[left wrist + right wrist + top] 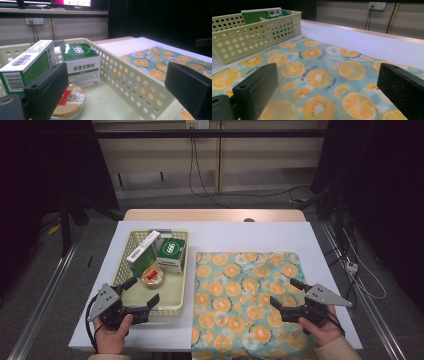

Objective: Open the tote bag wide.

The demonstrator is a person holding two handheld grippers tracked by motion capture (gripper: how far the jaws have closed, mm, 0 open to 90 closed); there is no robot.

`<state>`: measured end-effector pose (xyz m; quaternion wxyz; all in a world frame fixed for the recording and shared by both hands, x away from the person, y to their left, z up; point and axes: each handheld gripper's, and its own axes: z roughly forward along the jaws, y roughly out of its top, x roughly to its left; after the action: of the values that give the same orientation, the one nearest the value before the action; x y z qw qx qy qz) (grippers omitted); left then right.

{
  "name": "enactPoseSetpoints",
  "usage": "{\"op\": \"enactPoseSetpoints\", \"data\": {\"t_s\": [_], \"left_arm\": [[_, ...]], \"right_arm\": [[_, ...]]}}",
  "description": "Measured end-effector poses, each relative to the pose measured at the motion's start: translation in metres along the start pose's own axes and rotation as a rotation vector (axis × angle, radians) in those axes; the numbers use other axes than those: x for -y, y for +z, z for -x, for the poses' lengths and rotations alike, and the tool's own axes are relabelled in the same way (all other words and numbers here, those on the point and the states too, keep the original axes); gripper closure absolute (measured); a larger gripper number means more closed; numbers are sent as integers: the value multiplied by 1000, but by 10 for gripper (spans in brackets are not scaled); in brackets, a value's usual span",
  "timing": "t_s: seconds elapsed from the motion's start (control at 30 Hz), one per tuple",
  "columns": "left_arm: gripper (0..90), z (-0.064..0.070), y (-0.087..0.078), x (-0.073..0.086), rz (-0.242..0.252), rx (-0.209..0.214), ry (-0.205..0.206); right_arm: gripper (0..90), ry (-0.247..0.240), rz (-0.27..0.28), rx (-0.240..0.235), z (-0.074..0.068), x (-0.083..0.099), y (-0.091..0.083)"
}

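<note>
Two grippers hover low over the near part of the desk (pixel 260 232), one in each of the person's hands. The left gripper (pixel 142 295) sits at the near rim of a pale yellow basket (pixel 172 305), its fingers (pixel 47 87) spread wide and holding nothing; one finger reaches in over the basket's floor, the other lies outside its perforated wall. Inside the basket, a round tin (pixel 152 276) with a red and gold lid lies flat just ahead of that gripper. Behind the tin stand a white and green box (pixel 170 253) and, leaning beside it, a long green carton (pixel 141 252) with a barcode. The right gripper (pixel 286 292) hangs over a cloth (pixel 240 285) printed with orange slices, spread flat just beside the basket. Its fingers (pixel 257 85) are also wide apart and empty.
</note>
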<state>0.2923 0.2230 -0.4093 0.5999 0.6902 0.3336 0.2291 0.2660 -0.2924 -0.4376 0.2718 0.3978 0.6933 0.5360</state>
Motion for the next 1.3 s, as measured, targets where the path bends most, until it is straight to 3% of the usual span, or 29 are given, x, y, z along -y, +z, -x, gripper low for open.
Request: {"op": "enactPoseSetpoints", "data": {"t_s": [0.17,0.37,0.5,0.57,0.83,1.07,1.3], "left_arm": [[46,0,1,-1,7,2,-1],[46,0,3,-1,0,12,6],[46,2,5,-2,6,21,6],[46,3,7,-3,7,31,8],[46,4,7,-5,14,37,6],[46,5,7,-5,9,37,8],[46,6,7,-6,10,42,4]], "right_arm": [[34,8,-12,19,4,-1,0],[32,-28,-43,32,8,-9,5],[35,-52,-84,1,16,-22,16],[34,-67,-102,-9,23,-30,27],[101,-3,-212,-73,51,-47,78],[144,-36,-282,-103,57,-48,122],[181,-66,-304,-128,62,-49,164]]}}
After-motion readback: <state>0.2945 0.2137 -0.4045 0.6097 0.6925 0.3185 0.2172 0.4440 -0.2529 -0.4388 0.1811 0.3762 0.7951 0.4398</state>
